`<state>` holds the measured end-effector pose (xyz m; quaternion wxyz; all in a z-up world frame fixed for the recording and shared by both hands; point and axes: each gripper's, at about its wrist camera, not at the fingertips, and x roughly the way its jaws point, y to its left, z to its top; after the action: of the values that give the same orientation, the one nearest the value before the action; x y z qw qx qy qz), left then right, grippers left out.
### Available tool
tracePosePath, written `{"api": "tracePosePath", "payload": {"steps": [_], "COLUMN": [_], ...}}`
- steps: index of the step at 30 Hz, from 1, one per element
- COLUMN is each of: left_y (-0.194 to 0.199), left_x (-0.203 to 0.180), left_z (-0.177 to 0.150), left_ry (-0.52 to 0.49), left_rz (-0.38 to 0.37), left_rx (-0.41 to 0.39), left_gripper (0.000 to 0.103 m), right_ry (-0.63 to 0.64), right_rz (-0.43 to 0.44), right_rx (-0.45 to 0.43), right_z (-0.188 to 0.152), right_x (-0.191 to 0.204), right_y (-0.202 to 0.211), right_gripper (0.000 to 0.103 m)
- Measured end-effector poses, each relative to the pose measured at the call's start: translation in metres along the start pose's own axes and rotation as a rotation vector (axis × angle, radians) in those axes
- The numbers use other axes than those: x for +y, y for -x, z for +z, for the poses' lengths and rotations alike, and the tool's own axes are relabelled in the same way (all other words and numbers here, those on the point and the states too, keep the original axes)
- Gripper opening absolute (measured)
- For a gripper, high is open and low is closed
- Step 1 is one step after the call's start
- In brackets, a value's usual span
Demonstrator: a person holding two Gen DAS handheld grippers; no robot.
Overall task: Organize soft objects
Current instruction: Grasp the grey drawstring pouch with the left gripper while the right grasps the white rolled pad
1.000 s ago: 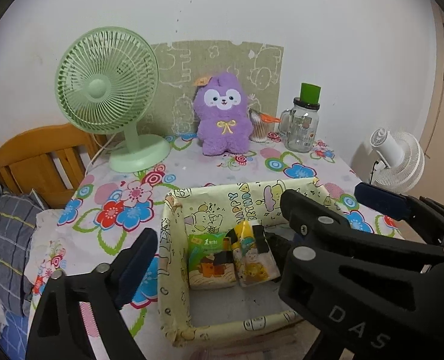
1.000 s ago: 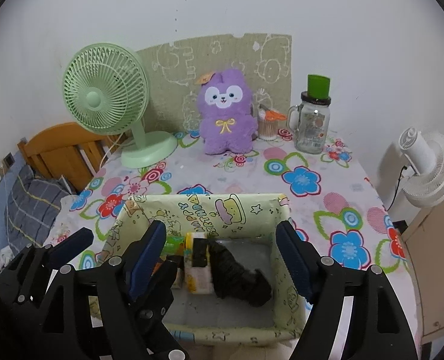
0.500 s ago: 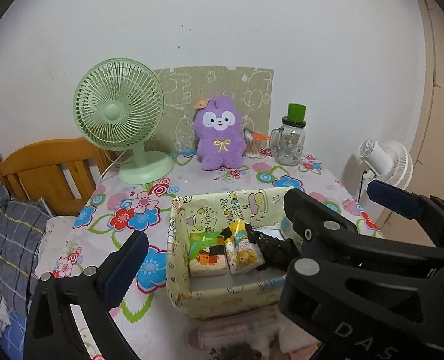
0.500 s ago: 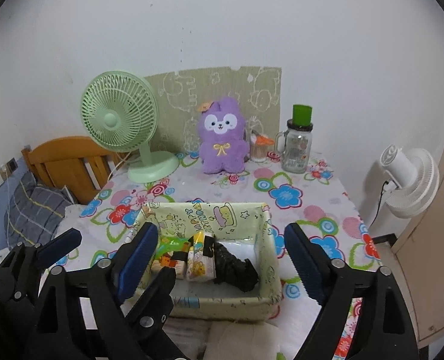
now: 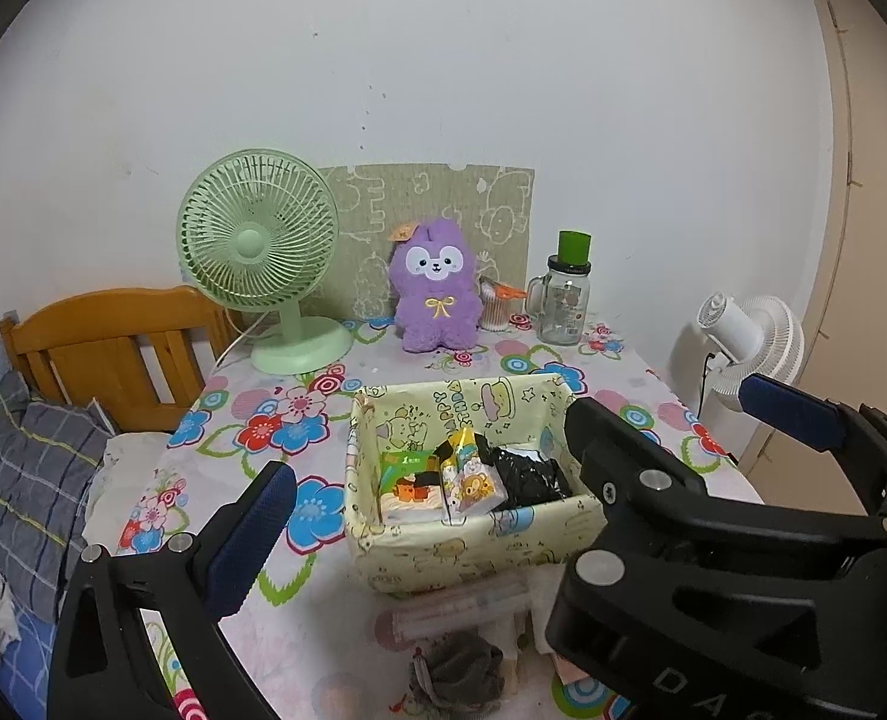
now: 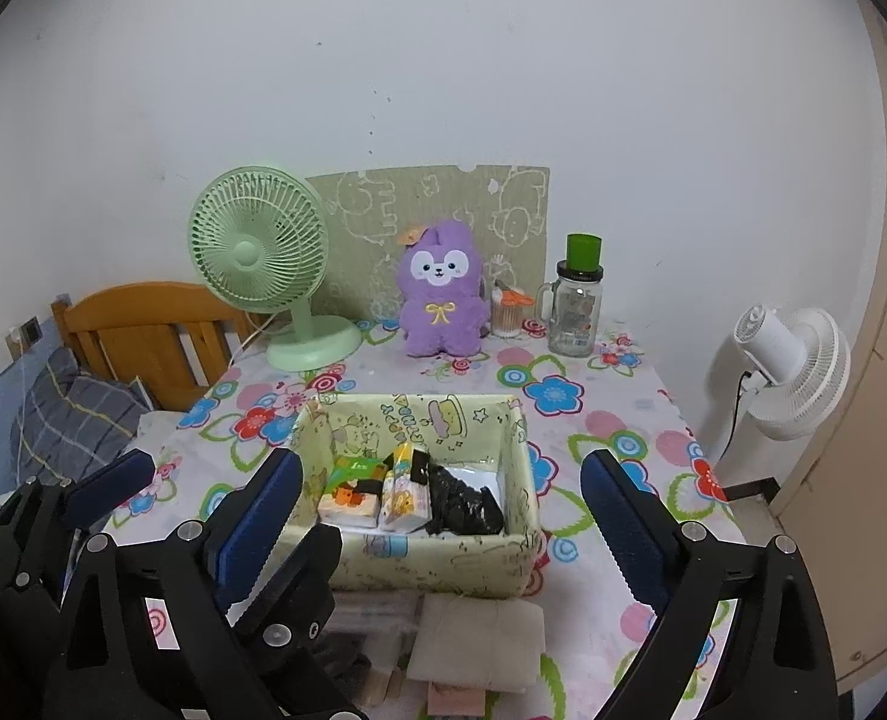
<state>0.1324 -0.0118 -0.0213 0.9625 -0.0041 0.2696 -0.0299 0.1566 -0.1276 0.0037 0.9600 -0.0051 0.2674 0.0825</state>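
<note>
Soft objects were seen gathered in a yellow-green fabric box set near the middle of the flower-patterned counter: a green tissue pack at the left, a yellow tissue pack beside it, and a crumpled black item at the right. A folded white cloth was laid just in front of the box, at the counter's near edge, and a grey bundle was seen there too. At the far edge, a green fan was stood toward the left corner, a purple plush in the middle, and a glass jar toward the right. The left gripper and the right gripper were both held spread wide above the near edge, with nothing pinched.
</note>
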Motion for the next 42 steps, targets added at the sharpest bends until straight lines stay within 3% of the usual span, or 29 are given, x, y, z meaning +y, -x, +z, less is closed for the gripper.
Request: {"api": "tracePosePath", "payload": {"steps": [17, 30, 42], "left_y": [0.022, -0.001, -0.03], "left_x": [-0.002, 0.0, 0.007], "left_z": [-0.036, -0.08, -0.108], "left_ry": [0.021, 0.032, 0.038], "left_rz": [0.008, -0.027, 0.002], "left_rx": [0.003, 0.077, 0.15], "left_gripper": [0.103, 0.103, 0.103], "right_ry": [0.033, -0.003, -0.015], "right_rz": [0.003, 0.016, 0.013], "right_rx": [-0.003, 0.066, 0.103], "right_z": [-0.033, -0.081, -0.111], "right_x": [0.006, 0.0, -0.006], "right_y": [0.026, 0.005, -0.015], "right_gripper": [0.096, 0.096, 0.096]}}
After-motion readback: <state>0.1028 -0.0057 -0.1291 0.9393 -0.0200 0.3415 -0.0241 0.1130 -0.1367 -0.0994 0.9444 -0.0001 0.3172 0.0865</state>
